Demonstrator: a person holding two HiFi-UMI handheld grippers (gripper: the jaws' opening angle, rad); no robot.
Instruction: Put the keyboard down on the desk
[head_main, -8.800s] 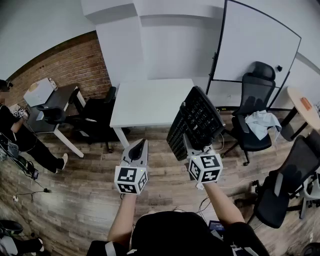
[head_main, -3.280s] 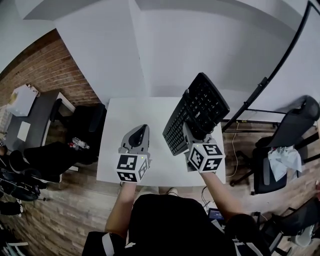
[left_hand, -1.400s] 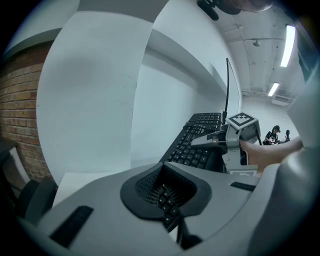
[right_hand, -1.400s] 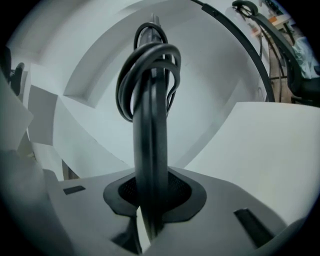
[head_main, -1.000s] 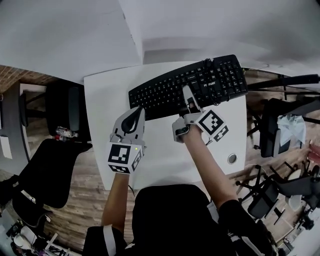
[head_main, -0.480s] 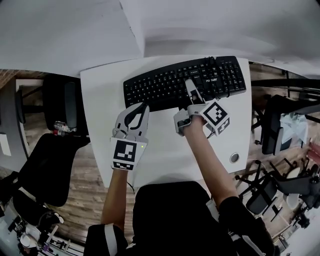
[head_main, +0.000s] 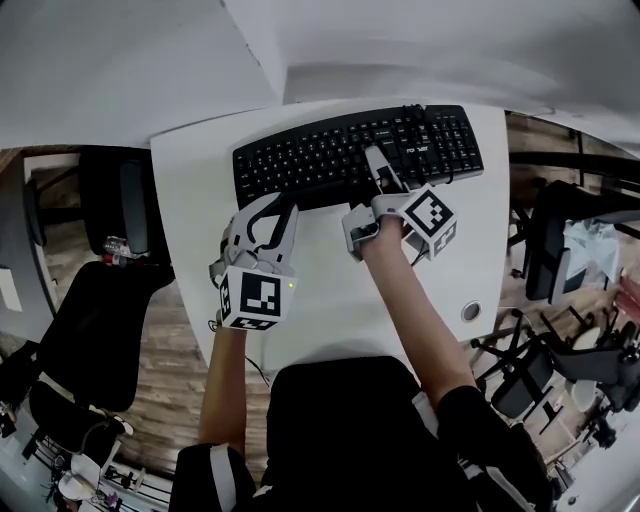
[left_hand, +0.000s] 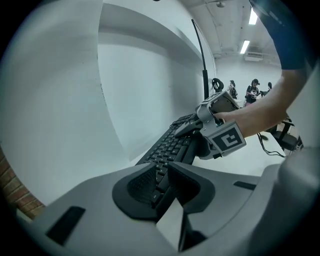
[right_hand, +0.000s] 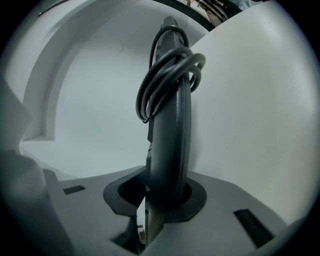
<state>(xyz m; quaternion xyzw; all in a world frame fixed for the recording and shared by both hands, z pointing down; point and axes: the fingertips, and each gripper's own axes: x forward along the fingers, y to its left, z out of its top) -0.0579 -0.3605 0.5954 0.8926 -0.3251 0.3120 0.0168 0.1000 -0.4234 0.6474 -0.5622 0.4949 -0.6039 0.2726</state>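
Keyboard (head_main: 320, 160) clamped in jaws of right gripper (head_main: 378, 170); jaws of left gripper (head_main: 270, 207), just opening, apart around its near edge.

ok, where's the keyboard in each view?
Head view: keyboard at upper centre, across the white desk.
Left gripper view: centre, slanting up to the right.
Right gripper view: edge-on, a dark upright bar at centre.
Shared landmark: the right gripper clamped on the keyboard's near edge, also right of centre in the left gripper view.
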